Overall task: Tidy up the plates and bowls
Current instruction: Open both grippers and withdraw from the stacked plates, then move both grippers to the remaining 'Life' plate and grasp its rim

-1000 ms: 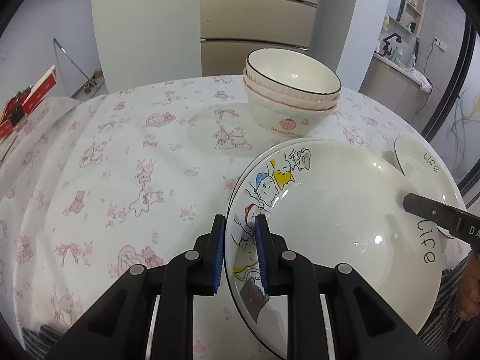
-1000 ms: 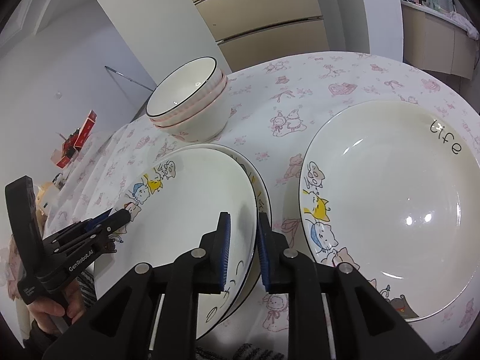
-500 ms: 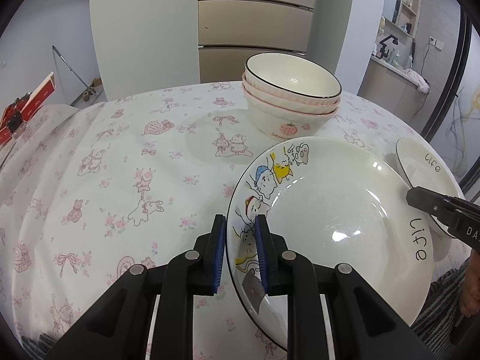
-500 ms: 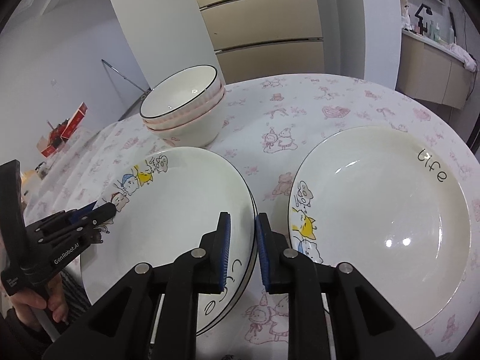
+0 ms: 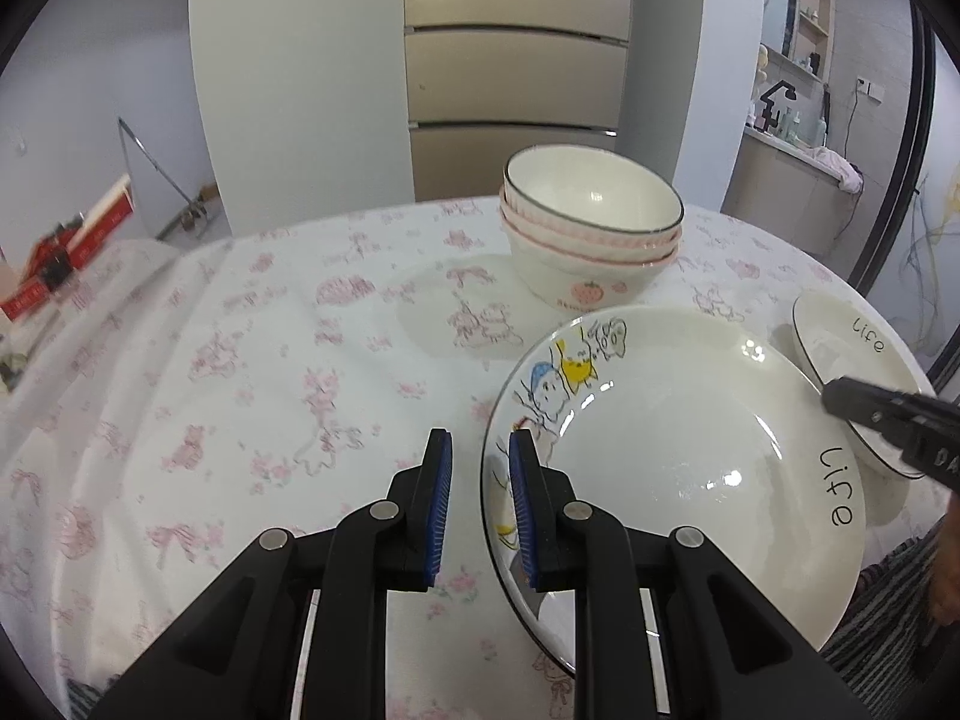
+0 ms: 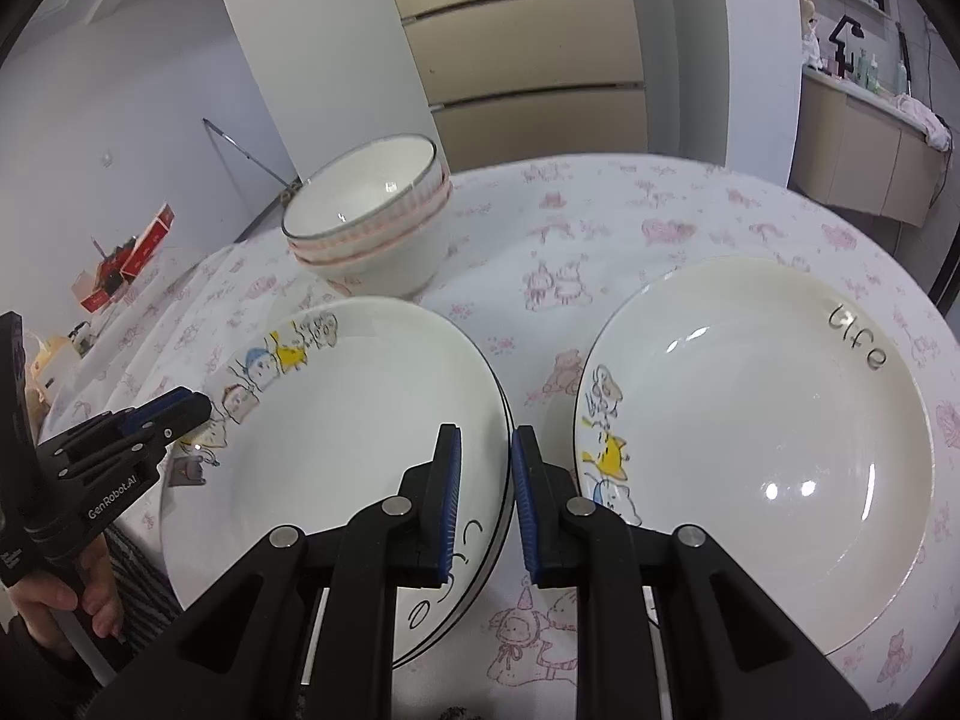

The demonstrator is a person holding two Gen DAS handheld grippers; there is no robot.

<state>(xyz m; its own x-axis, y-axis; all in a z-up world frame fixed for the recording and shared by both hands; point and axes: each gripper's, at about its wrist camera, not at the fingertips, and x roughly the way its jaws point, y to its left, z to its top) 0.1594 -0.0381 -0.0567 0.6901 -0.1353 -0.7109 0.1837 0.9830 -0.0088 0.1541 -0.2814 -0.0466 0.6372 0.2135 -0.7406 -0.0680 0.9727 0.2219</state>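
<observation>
A white cartoon plate [image 5: 672, 450] marked "Life" lies on top of a second plate whose rim [image 6: 509, 480] shows just beneath it. My left gripper [image 5: 480, 480] is shut on the top plate's left rim. My right gripper [image 6: 486, 480] is shut on its right rim. Each gripper also appears in the other's view: the right gripper [image 5: 888, 420] and the left gripper [image 6: 174, 414]. A third matching plate [image 6: 750, 450] lies alone to the right. Three stacked bowls [image 5: 591, 234] stand behind the plates.
The round table [image 5: 240, 360] wears a white cloth with pink prints, and its right edge is close to the lone plate. Red boxes [image 5: 66, 246] sit on a low surface to the left. A person's hand [image 6: 54, 594] holds the left gripper's handle.
The held plate has come down from a tilt above the lower plate and now rests nested on it. Both grippers have kept their grip and turned slightly.
</observation>
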